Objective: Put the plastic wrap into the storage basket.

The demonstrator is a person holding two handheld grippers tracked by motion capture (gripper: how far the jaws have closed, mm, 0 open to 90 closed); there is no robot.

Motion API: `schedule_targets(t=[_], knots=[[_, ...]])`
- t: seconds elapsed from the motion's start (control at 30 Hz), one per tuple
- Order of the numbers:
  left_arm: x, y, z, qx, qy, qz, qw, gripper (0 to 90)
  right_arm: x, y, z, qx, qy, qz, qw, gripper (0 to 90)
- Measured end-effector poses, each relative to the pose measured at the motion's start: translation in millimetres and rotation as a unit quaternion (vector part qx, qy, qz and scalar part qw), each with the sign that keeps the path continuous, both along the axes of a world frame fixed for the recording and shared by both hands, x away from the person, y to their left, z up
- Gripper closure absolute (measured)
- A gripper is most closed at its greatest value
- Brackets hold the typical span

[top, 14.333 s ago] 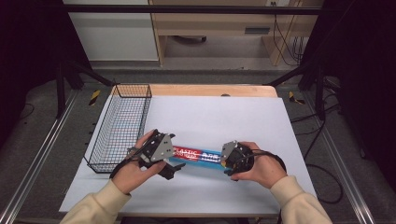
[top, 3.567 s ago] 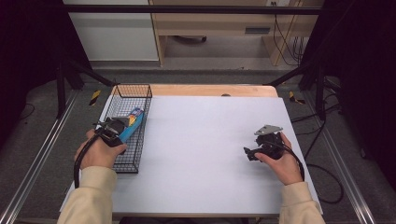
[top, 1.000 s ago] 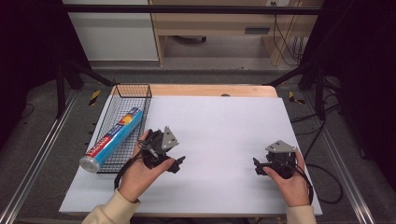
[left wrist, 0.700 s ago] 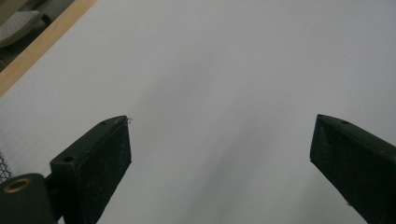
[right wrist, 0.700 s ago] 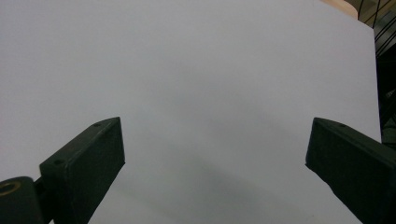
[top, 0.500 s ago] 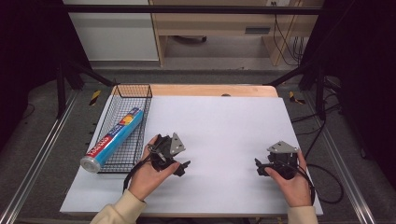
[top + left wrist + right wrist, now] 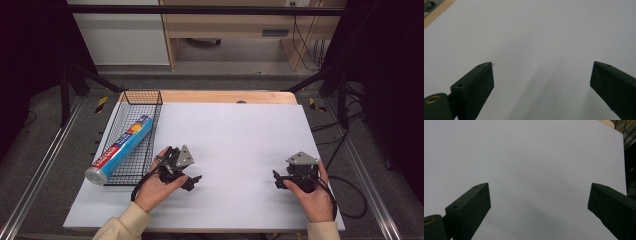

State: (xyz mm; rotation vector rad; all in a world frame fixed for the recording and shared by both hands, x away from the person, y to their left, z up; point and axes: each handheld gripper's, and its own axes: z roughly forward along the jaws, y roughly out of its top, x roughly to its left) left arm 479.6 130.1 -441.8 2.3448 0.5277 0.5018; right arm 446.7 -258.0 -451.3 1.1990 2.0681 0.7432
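Observation:
A blue tube-shaped box (image 7: 120, 149) with red and white lettering lies slantwise in the black wire basket (image 7: 146, 95) at the table's left, its silver cap sticking out over the basket's near end. My left gripper (image 7: 192, 181) rests low on the white table just right of the basket, jaws wide apart with nothing between them; in the left gripper view its fingers (image 7: 477, 85) frame bare white surface. My right gripper (image 7: 276, 179) sits near the front right of the table, open and empty, its fingers (image 7: 471, 206) also over bare table.
The white table sheet (image 7: 235, 135) spreads between the two grippers, with a wooden edge (image 7: 225, 96) along its far side. Cables trail off the right edge (image 7: 350, 200). Metal rails (image 7: 45, 165) run along the left.
The blue box, held between both grippers earlier, was carried by the left gripper to the basket and let go. The left hand has since moved right and nearer; the right hand barely shifted.

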Motion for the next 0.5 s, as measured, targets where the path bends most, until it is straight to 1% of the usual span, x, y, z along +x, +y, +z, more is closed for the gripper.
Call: schedule_targets(t=[0.03, 0.07, 0.1, 0.13, 0.17, 0.2, 0.23, 0.27, 0.3, 0.33, 0.37, 0.43, 0.47, 0.5], knots=[[0.1, 1.6, -1.5, 0.001, 0.0, 0.0, 1.0, 4.6, -0.3, 0.0, 0.1, 0.002, 0.0, 0.0, 1.0, 4.8], [1.1, 5.6, -4.6, -0.003, 0.004, -0.001, 1.0, 4.2, -0.7, 0.0, -0.1, 0.003, -0.001, 0.0, 1.0, 4.9], [1.1, 5.6, -4.6, -0.003, 0.004, -0.001, 1.0, 4.2, -0.7, 0.0, -0.1, 0.003, -0.001, 0.0, 1.0, 4.9], [2.0, 9.4, -6.7, -0.009, 0.005, 0.003, 0.9999, 4.2, -0.6, 0.0, -0.6, 0.002, 0.0, -0.001, 1.0, 4.9], [2.0, 9.4, -6.7, -0.009, 0.005, 0.003, 0.9999, 4.2, -0.6, 0.0, -0.6, 0.002, 0.0, -0.001, 1.0, 4.9], [2.3, 10.6, -7.2, -0.011, 0.005, 0.008, 0.9999, 4.2, -0.7, 0.1, -0.7, 0.002, 0.001, -0.001, 1.0, 4.8], [2.6, 11.1, -8.6, -0.021, 0.007, 0.012, 0.9997, 4.2, -0.3, 0.2, -1.2, 0.001, 0.0, 0.0, 1.0, 4.9], [2.8, 11.5, -9.0, -0.022, 0.008, 0.012, 0.9997, 4.2, -0.2, 0.7, -1.6, 0.002, 0.001, 0.001, 1.0, 4.9], [2.8, 12.1, -10.3, -0.02, 0.003, 0.013, 0.9997, 4.1, 0.0, 1.5, -2.8, 0.004, 0.005, 0.001, 1.0, 4.9], [2.1, 12.6, -10.4, -0.021, 0.0, 0.018, 0.9996, 4.1, 0.5, 1.4, -3.8, 0.004, 0.004, 0.003, 1.0, 4.9], [2.1, 12.6, -10.4, -0.021, 0.0, 0.018, 0.9996, 4.2, 0.5, 1.4, -3.8, 0.004, 0.004, 0.003, 1.0, 4.9], [0.4, 14.0, -9.8, -0.035, 0.007, 0.017, 0.9992, 4.1, 0.3, 0.9, -4.7, 0.005, 0.004, 0.004, 1.0, 4.9], [-0.8, 15.0, -9.1, -0.038, 0.004, 0.015, 0.9992, 4.1, 0.1, 0.3, -4.8, 0.007, 0.004, 0.005, 1.0, 4.9], [-2.1, 16.3, -8.5, -0.043, -0.003, 0.018, 0.9989, 4.1, 0.0, -0.6, -4.9, 0.009, 0.002, 0.006, 0.9999, 4.8]])
